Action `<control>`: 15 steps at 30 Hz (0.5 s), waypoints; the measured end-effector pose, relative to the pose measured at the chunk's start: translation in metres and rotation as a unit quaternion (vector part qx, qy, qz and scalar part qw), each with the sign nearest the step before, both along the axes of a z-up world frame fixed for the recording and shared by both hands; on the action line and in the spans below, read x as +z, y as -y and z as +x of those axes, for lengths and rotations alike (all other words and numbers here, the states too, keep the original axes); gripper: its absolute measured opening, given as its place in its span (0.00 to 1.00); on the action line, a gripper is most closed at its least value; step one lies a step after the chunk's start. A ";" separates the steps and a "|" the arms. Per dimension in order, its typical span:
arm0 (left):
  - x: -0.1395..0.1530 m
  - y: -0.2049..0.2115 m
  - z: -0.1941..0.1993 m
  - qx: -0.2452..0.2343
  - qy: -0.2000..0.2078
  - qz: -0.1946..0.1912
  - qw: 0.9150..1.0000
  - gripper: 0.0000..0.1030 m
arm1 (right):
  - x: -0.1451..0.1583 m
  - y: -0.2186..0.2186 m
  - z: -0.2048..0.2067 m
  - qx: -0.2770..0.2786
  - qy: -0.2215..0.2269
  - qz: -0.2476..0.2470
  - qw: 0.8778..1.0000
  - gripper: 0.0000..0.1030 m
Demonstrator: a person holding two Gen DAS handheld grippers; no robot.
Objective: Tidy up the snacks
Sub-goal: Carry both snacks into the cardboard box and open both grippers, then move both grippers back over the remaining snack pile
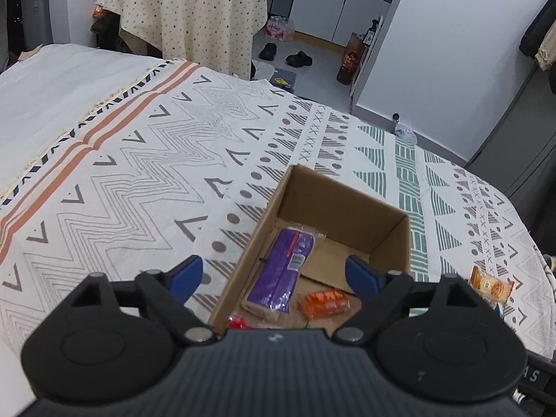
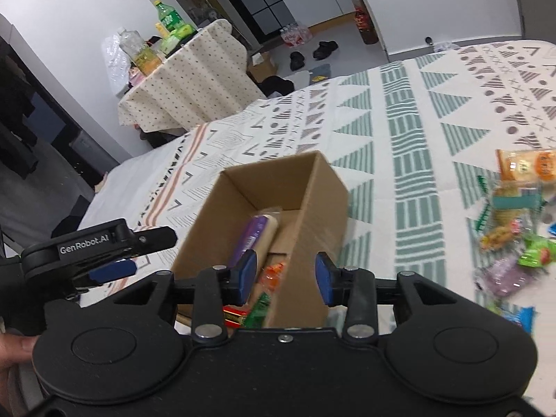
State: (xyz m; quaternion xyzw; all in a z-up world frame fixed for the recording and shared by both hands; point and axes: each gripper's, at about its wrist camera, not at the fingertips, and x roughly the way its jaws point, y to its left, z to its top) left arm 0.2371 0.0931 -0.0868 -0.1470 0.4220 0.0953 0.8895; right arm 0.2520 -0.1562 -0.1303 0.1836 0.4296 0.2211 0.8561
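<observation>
An open cardboard box (image 1: 389,239) (image 2: 312,187) sits on the patterned bedspread (image 1: 146,160). Inside lie a purple snack packet (image 1: 281,271) (image 2: 252,239), an orange packet (image 1: 323,304) (image 2: 272,274), and red and green wrappers (image 2: 243,316) near the front wall. My left gripper (image 1: 274,274) is open and empty above the box's near end. My right gripper (image 2: 286,276) is open and empty over the box's right wall. Loose snacks (image 2: 510,222) lie in a pile on the bedspread to the right. One orange biscuit pack (image 1: 491,286) lies right of the box.
A small table with a dotted cloth (image 1: 191,17) (image 2: 187,83) stands beyond the bed, with bottles (image 2: 139,48) on it. Shoes (image 1: 299,58) and water bottles (image 1: 279,29) are on the floor. The left gripper body (image 2: 93,253) shows left of the box.
</observation>
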 end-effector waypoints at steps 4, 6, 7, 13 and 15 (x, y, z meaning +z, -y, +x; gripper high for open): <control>0.002 0.008 -0.006 -0.009 -0.003 -0.005 1.000 0.91 | 0.006 0.013 -0.008 -0.004 0.004 -0.008 1.000 0.48; 0.003 0.013 -0.008 -0.014 -0.004 -0.007 1.000 0.91 | 0.009 0.020 -0.012 -0.006 0.008 -0.013 1.000 0.52; 0.003 0.016 -0.010 -0.016 -0.004 -0.008 1.000 0.91 | 0.010 0.025 -0.014 -0.009 0.007 -0.016 1.000 0.53; 0.006 0.039 -0.018 -0.031 -0.001 -0.015 0.999 0.92 | 0.014 0.058 -0.028 -0.031 0.008 -0.024 0.999 0.72; 0.006 0.045 -0.021 -0.031 0.000 -0.019 0.999 0.92 | 0.015 0.071 -0.031 -0.039 0.007 -0.022 0.999 0.74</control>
